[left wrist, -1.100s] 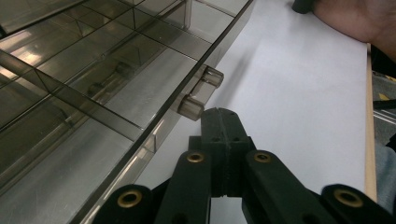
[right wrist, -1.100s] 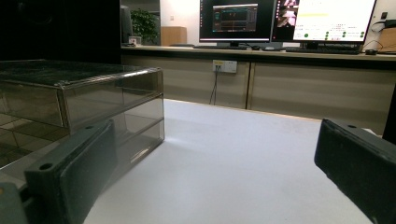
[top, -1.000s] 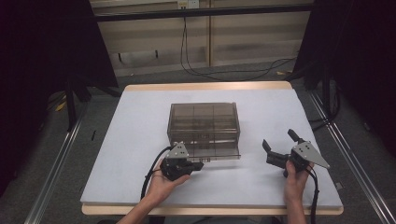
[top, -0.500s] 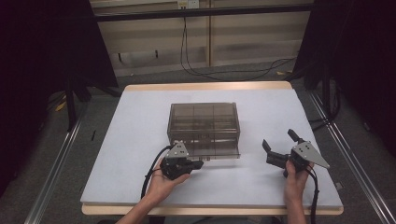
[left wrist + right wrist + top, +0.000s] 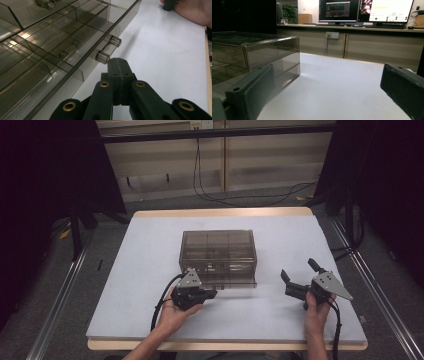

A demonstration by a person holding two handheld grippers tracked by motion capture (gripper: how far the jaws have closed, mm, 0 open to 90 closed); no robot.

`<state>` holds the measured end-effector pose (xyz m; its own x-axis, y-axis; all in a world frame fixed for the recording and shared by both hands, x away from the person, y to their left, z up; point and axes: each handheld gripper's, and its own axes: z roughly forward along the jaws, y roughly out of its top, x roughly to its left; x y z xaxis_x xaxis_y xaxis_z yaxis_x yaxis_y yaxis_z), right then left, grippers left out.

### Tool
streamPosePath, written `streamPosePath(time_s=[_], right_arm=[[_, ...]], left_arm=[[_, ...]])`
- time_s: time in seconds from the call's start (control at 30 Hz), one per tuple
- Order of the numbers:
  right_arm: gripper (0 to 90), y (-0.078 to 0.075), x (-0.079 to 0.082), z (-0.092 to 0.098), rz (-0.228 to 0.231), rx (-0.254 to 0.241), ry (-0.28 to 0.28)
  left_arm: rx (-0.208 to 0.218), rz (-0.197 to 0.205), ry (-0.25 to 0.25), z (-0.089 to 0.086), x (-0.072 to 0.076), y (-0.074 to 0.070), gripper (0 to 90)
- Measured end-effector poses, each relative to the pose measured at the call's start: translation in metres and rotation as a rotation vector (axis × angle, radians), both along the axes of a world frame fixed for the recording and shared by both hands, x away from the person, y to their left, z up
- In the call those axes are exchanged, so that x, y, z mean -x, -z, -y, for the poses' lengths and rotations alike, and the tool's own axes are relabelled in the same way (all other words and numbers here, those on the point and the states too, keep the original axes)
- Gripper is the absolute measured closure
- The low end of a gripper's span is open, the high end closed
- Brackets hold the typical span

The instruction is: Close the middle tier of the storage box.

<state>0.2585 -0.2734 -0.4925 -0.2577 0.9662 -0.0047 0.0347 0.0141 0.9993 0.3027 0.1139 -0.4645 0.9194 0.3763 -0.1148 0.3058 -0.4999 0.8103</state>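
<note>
drawer box (image 5: 218, 252): sitting mid-table, bottom drawer (image 5: 50, 75) sticking out slightly
left gripper (image 5: 119, 65): jaws closed on nothing, tip nearing drawer handle (image 5: 108, 49)
right gripper (image 5: 299, 279): jaws gaping, idling well apart
step: lining up on handle
next: likely hooking or gripping handle

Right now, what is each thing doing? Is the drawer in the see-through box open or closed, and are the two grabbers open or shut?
Smoky clear drawer box: upright on the table, bottom drawer pulled partly out.
Bottom drawer: partly open, its round handle free, just in front of the jaw tips.
Left gripper: shut, holding nothing.
Right gripper: open, holding nothing, to the right of the box.
White table: flat, bearing the box.
</note>
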Motion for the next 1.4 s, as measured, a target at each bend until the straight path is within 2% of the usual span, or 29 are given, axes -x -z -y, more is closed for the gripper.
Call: streamPosePath(time_s=[0.43, 0.63, 0.8, 0.97, 1.17, 1.3, 1.4], right_arm=[[0.0, 0.0001, -0.0002, 0.0, 0.001, -0.002, -0.002], [0.0, 0.0001, -0.0003, 0.0, 0.0, -0.002, -0.003], [0.0, 0.0001, -0.0004, -0.0001, 0.001, -0.002, -0.004], [0.0, 0.0001, -0.0002, 0.0, 0.0, -0.002, -0.002], [0.0, 0.0, -0.0001, 0.0001, 0.0, -0.003, -0.001], [0.0, 0.0001, -0.0001, 0.0001, 0.001, -0.002, -0.001], [0.0, 0.0001, 0.0001, -0.0001, 0.0, -0.004, -0.003]], left_arm=[[0.015, 0.0, -0.01, 0.0006, -0.0011, 0.0, 90.0], [0.0, 0.002, -0.008, -0.0004, -0.0016, -0.0019, 90.0], [0.019, 0.006, -0.01, 0.0001, -0.0033, -0.0055, 90.0], [-0.008, 0.009, -0.006, -0.0007, -0.0042, -0.0054, 90.0], [-0.01, 0.012, -0.011, -0.002, -0.005, -0.006, 90.0], [0.018, 0.001, -0.031, -0.0036, -0.0055, -0.0063, 90.0], [0.014, 0.004, -0.032, -0.0036, -0.0059, -0.0067, 90.0]])
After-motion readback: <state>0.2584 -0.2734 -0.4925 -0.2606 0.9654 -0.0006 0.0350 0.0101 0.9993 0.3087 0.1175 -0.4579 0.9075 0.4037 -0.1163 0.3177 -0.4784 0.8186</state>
